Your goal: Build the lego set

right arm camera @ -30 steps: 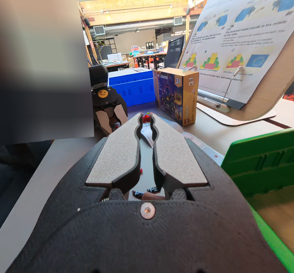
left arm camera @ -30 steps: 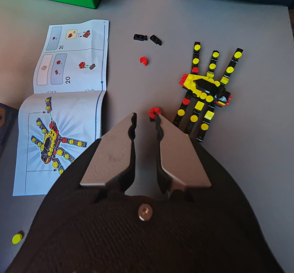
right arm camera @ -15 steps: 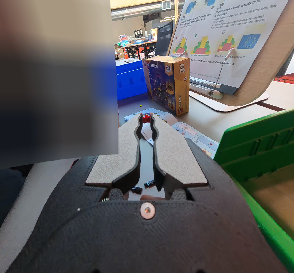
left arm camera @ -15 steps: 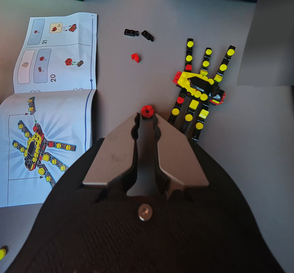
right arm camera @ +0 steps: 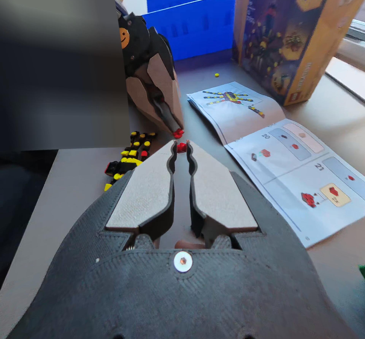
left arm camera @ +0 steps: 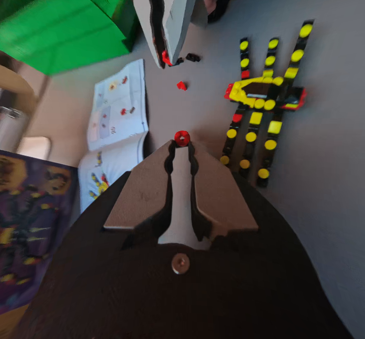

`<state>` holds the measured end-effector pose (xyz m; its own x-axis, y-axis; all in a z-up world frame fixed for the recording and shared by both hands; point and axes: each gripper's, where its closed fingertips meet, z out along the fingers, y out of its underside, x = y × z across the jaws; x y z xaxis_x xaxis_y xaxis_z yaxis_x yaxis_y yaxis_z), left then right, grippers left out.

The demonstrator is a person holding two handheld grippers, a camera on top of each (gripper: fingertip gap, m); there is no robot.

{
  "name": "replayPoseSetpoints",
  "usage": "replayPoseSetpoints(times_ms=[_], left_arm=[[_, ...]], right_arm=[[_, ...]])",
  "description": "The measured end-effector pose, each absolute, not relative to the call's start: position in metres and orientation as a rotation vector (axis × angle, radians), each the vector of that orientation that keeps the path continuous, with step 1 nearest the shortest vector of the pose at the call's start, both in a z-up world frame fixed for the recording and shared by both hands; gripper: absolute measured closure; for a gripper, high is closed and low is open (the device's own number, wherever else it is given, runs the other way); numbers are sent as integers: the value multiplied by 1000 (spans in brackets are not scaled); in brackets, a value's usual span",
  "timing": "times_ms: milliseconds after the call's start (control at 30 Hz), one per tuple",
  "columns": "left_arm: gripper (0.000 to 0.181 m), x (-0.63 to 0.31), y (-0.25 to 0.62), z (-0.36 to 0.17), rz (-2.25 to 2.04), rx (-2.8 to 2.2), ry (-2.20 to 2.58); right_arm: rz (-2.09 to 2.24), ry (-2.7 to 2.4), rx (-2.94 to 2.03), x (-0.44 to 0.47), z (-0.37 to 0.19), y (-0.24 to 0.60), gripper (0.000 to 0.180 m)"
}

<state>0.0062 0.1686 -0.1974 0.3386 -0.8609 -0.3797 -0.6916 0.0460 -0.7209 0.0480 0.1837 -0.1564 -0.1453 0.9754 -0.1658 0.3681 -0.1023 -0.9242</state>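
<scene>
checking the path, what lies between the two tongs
A loose red piece, between the left tongs holding a red round piece and the right tongs holding a red clip; left wrist view.

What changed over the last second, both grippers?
The right gripper tipped from facing across the room down to the table, a small red piece held at its tips throughout. The left gripper closed on the red round piece, which turned stud-up, and holds it above the table. The spider model, the loose red piece and the open booklet stayed put.
</scene>
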Motion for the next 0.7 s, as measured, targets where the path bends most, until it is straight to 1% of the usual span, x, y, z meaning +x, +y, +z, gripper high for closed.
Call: replayPoseSetpoints(times_ms=[33,133,233,333,400,500,700], left_arm=[[171,5,171,-197,-139,-1630,1432],[171,4,172,-199,21,-1537,1497],[171,11,169,-191,-56,-1544,1456],[171,19,164,-170,-359,-1618,1302],[172,22,159,-152,-666,-1679,1161],[172,21,156,-141,-1057,-1782,983],[172,16,162,-131,-1363,-1832,742]], right_arm=[[1245,-1564,-1488,46,-157,179,174],[1245,-1584,-1463,41,-157,172,174],[1223,-1587,-1487,39,-160,173,174],[1232,-1562,-1463,38,-156,174,174],[1265,-1541,-1425,38,-149,173,174],[1375,-1500,-1365,38,-135,167,174],[1499,-1362,-1235,40,-107,167,175]])
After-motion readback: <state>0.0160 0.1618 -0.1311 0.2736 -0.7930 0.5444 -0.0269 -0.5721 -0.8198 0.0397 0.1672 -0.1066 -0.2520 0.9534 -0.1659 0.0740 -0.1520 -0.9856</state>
